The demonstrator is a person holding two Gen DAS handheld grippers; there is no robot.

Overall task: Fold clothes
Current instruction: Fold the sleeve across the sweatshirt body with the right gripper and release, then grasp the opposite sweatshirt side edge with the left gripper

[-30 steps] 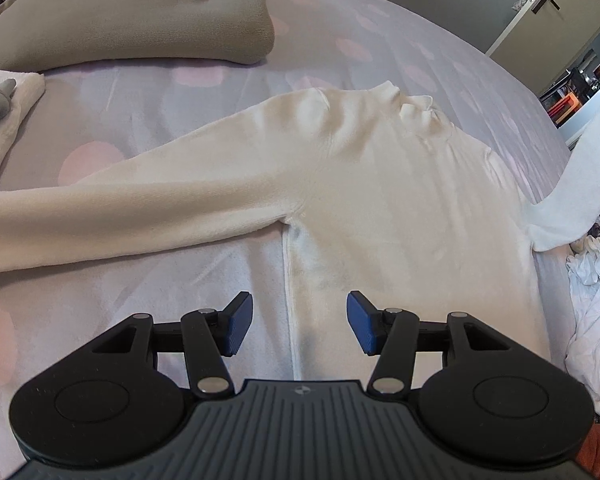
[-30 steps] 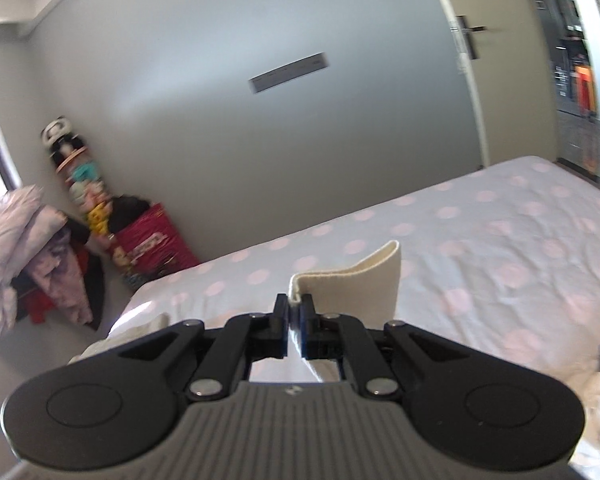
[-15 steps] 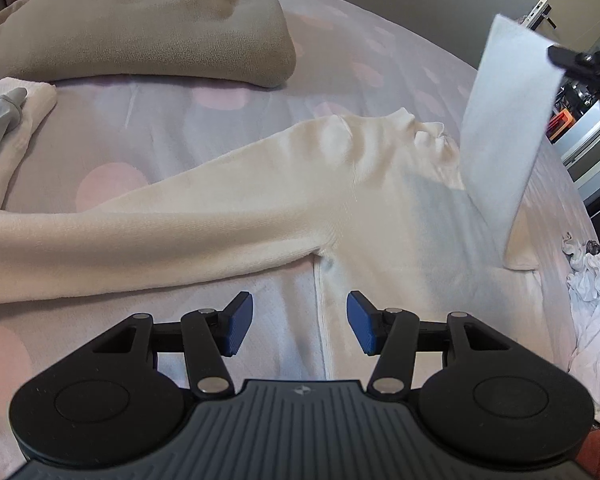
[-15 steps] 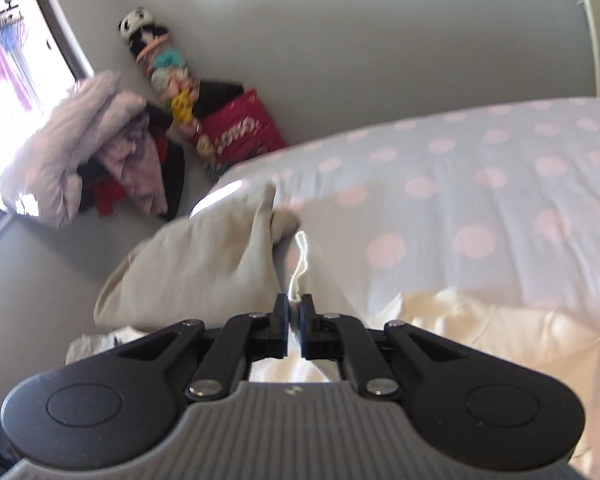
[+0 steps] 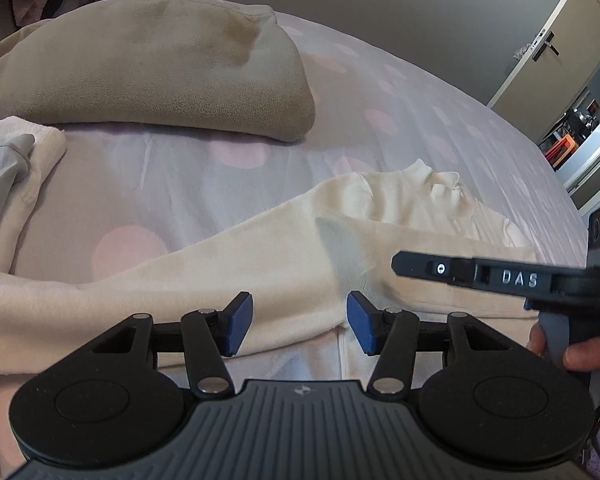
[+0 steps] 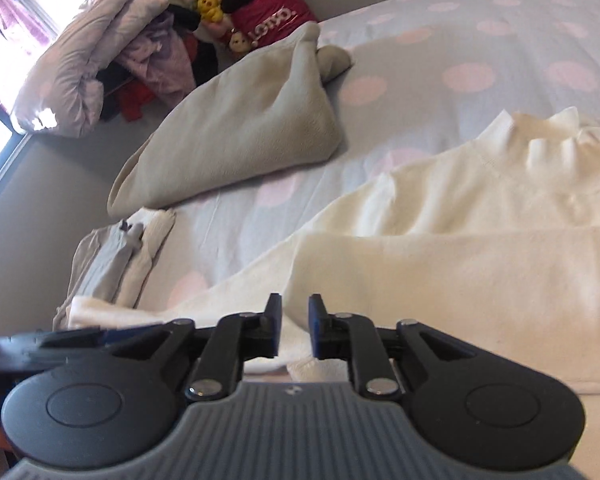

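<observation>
Cream sweater (image 6: 480, 272) spread on the polka-dot bed (image 6: 480, 60).
Right tongs (image 6: 295, 330) just parted, sleeve cuff between them, unpinched; left tongs (image 5: 296, 326) gape empty above it.

A bed (image 5: 480, 128) with a pale lilac sheet carrying large pink dots is filling most of both views. A plain grey wall (image 5: 380, 0) is running behind it. In the upper right of the left wrist view a beige door (image 5: 572, 40) with a dark lever handle is standing open, giving onto a brighter room beyond. In the upper left of the right wrist view daylight is coming through a window (image 6: 4, 20). Beside it a rolled lilac duvet (image 6: 72, 64), dark clothes, soft toys (image 6: 208, 0) and a red bag (image 6: 276, 20) are lying piled against the wall.
</observation>
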